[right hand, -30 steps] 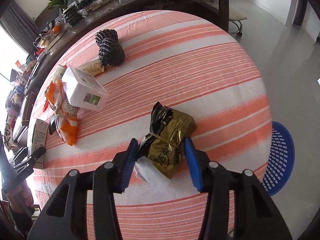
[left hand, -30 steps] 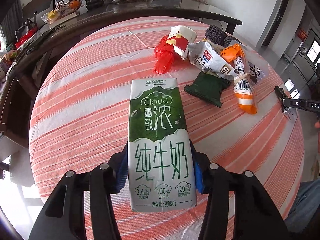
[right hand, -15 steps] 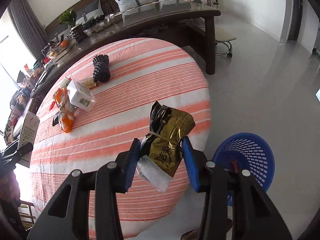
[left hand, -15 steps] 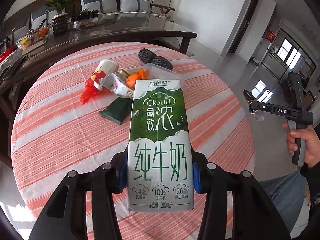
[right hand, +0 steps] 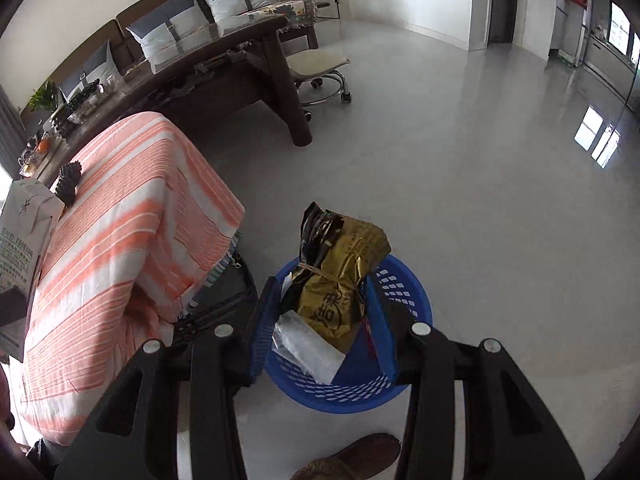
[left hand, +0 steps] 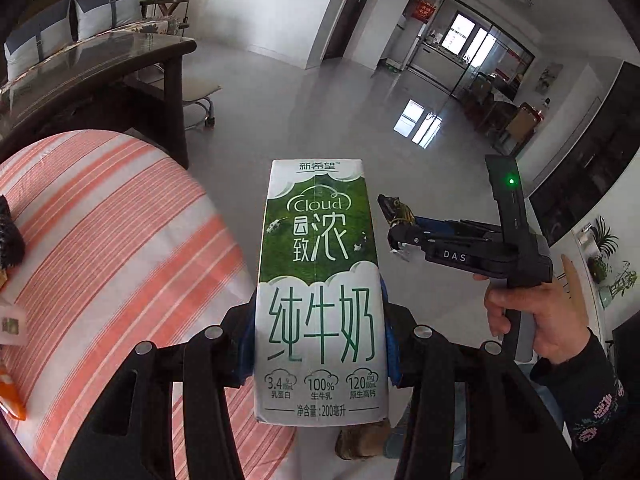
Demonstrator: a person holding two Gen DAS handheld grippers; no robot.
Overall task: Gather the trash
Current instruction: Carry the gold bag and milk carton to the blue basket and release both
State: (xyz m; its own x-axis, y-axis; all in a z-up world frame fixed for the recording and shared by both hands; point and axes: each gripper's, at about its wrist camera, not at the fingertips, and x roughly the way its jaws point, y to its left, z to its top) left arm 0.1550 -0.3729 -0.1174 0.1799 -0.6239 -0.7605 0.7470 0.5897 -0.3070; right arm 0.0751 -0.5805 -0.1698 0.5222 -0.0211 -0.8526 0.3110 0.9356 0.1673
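A green-and-white milk carton (left hand: 318,280) stands upright between the blue pads of my left gripper (left hand: 320,344), which is shut on it, just past the edge of the striped table (left hand: 100,240). My right gripper (right hand: 320,312) is shut on a crumpled gold snack bag (right hand: 340,272) with a white wrapper hanging below it. It hangs directly over the blue plastic basket (right hand: 404,368) on the floor. In the left wrist view the right gripper (left hand: 394,236) shows to the right of the carton, held by a hand (left hand: 536,320). The carton (right hand: 20,248) shows at the right wrist view's left edge.
The orange-and-white tablecloth (right hand: 120,240) drapes down beside the basket. A dark spiky object (right hand: 68,178) lies on the table's far side. A long dark table (right hand: 224,64) and a wheeled stool (right hand: 320,68) stand behind. A brown slipper (right hand: 352,456) is on the grey floor.
Both grippers have swung off the table towards the floor side, keeping their loads. The gold bag has gone from above the cloth to above the blue basket. The trash pile has left the left view.
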